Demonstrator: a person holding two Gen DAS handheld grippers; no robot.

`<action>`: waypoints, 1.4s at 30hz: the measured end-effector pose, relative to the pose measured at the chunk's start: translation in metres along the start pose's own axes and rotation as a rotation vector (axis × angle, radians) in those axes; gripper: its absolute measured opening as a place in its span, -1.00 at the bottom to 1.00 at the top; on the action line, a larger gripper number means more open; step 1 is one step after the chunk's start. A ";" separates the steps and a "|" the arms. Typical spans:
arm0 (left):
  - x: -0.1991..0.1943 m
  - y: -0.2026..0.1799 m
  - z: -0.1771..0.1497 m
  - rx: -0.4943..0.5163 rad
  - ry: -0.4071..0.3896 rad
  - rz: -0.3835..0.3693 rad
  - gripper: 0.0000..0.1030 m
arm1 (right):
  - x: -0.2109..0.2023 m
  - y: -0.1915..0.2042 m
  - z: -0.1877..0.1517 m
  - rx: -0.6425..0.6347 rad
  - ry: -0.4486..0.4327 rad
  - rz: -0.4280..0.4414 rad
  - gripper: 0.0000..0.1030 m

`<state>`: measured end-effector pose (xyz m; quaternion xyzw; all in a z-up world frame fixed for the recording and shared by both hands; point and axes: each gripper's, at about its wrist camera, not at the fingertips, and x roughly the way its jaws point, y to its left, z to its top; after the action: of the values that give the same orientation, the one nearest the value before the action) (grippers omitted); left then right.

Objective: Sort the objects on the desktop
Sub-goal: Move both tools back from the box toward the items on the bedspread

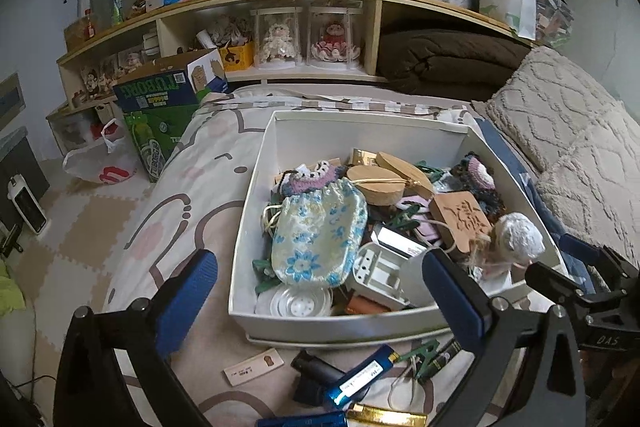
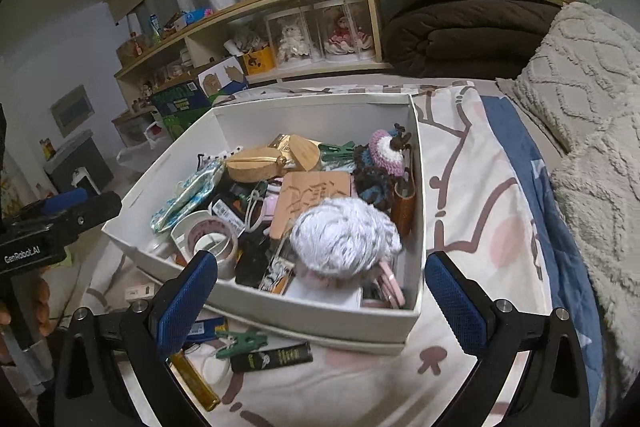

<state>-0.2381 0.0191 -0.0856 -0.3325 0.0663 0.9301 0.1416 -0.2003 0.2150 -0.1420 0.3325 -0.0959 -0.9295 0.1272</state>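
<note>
Both grippers hung over the near edge of the bed, and neither had anything in it. The left gripper point(image 1: 320, 291) had its blue pads spread wide apart, framing the near wall of the white box point(image 1: 280, 327); the right gripper point(image 2: 320, 291) was just as wide open, empty, above the box's near corner.

The sorting stood part done, by the look of it. The box was heaped: a blue floral pouch point(image 1: 320, 239), a carved wooden plaque point(image 1: 460, 219), a tape roll point(image 2: 208, 235), and a white-haired doll point(image 2: 344, 235) perched on top at the right. Outside the box, on the printed bedsheet point(image 1: 168, 227), lay the stragglers: a blue lighter point(image 1: 364, 375), a green clothespin point(image 2: 240, 341), a black lighter point(image 2: 272, 357), a gold lighter point(image 2: 196, 385) and a small white card point(image 1: 252, 371).

The risks were plain enough. The bedding was soft, so a pinch on the thin card or a lighter could just press it into the fabric instead of lifting it. The loose items lay bunched, touching or overlapping, and a wide jaw could drag a neighbour along. The heap was high; another drop could roll the doll over the rim.

Plenty stayed unseen. The box's lower layers were buried. The left camera cut off the gold lighter at the bottom edge, and the dark object beside the blue lighter was too shadowed to name.
</note>
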 end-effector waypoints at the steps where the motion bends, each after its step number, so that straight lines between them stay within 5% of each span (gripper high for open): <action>1: -0.002 -0.001 -0.001 0.004 -0.003 0.001 1.00 | -0.001 0.001 -0.001 0.001 0.001 0.002 1.00; 20: -0.043 -0.001 -0.031 0.003 -0.051 -0.013 1.00 | -0.031 0.010 -0.034 0.010 0.002 -0.044 1.00; 42: -0.084 0.030 -0.073 -0.054 -0.116 0.037 1.00 | -0.078 0.033 -0.065 -0.024 -0.111 -0.055 1.00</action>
<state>-0.1416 -0.0440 -0.0879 -0.2804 0.0390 0.9517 0.1187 -0.0940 0.2009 -0.1364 0.2815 -0.0821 -0.9508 0.1000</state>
